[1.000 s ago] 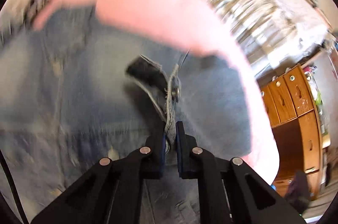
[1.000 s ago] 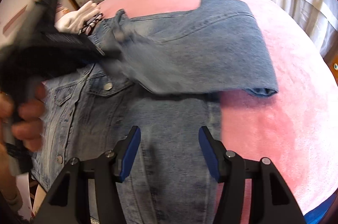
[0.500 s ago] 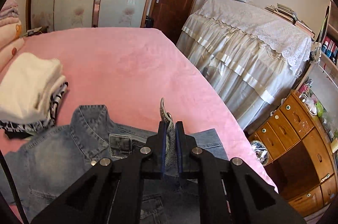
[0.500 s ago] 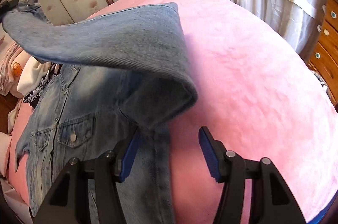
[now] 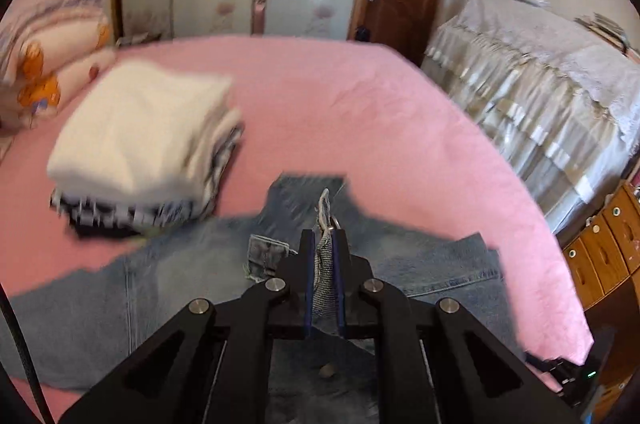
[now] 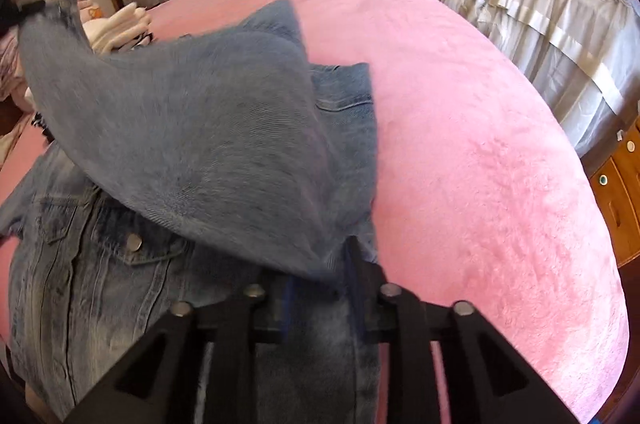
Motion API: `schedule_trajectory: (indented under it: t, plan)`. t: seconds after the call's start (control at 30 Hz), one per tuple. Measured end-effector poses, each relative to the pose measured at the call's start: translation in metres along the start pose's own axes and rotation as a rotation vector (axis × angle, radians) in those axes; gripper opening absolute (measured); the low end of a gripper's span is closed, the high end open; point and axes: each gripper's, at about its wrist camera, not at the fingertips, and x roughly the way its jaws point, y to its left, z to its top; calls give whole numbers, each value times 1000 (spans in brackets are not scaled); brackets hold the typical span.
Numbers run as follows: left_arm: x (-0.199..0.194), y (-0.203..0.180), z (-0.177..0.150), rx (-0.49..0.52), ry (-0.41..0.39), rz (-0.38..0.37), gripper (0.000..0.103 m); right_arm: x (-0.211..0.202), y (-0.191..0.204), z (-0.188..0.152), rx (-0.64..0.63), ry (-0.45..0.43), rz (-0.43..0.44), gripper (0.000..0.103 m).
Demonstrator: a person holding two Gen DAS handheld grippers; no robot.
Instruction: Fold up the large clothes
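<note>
A pink bed carries a denim jacket spread by its near edge, one sleeve lifted across it, its cuff clenched in the left claw, while the right claw is closing around the sleeve's fold, beside a folded clothes stack.

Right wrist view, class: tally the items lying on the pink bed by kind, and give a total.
Denim jacket: 1
Stack of folded clothes: 1
Pile of bedding at the bed's far left edge: 1
Total: 3
</note>
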Motion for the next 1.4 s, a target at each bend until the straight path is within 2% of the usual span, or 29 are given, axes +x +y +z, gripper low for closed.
schedule_trajectory:
  t: [0.03, 0.17, 0.23, 0.3, 0.4, 0.43, 0.5, 0.6, 0.7, 0.77, 0.8, 0.83, 0.9, 1.0, 1.1, 1.17, 1.23, 1.3, 1.4]
  plan:
    - [13, 15, -15, -18, 43, 8, 7, -1, 3, -2, -10, 11, 13, 46]
    - [56, 65, -72, -113, 225, 41, 16, 1, 14, -11, -59, 62, 4, 49]
    - [64, 88, -91, -200, 284, -3, 30, -2, 17, -15, -67, 79, 20, 51]
    - [63, 108, -99, -279, 290, -64, 39, -5, 18, -19, -65, 90, 40, 52]
    - [52, 123, -98, -333, 258, -142, 66, -14, 17, -25, -59, 92, 79, 57]
    - [48, 126, -94, -340, 243, -153, 70, -16, 17, -25, -54, 91, 93, 59]
    - [47, 133, -87, -353, 227, -175, 71, -23, 16, -28, -37, 87, 125, 60]
    - [62, 144, -71, -411, 240, -191, 71, -28, 17, -31, 3, 86, 151, 61]
    - [94, 151, -61, -469, 305, -238, 68, -27, 20, -28, 34, 90, 157, 61]
    - [117, 148, -57, -496, 368, -286, 53, -26, 24, -25, 34, 90, 150, 61]
    - [128, 146, -57, -510, 408, -315, 31, -25, 26, -23, 29, 91, 140, 61]
    - [135, 144, -59, -519, 436, -332, 21, -24, 27, -21, 24, 91, 131, 61]
    - [147, 138, -62, -526, 465, -357, 17, -23, 30, -19, 13, 89, 117, 61]
    - [142, 125, -61, -460, 440, -332, 10, -20, 33, -16, 8, 92, 115, 61]
    - [113, 108, -55, -318, 330, -322, 9, -17, 33, -15, 14, 97, 123, 61]
    - [94, 102, -58, -222, 296, -316, 8, -16, 33, -16, 15, 97, 122, 61]
    - [93, 100, -69, -149, 329, -262, 6, -14, 33, -17, 12, 99, 113, 61]
    - [108, 101, -86, -104, 386, -185, 6, -12, 34, -18, 12, 104, 111, 61]
    - [118, 103, -96, -106, 381, -162, 10, -11, 34, -19, 21, 110, 116, 61]
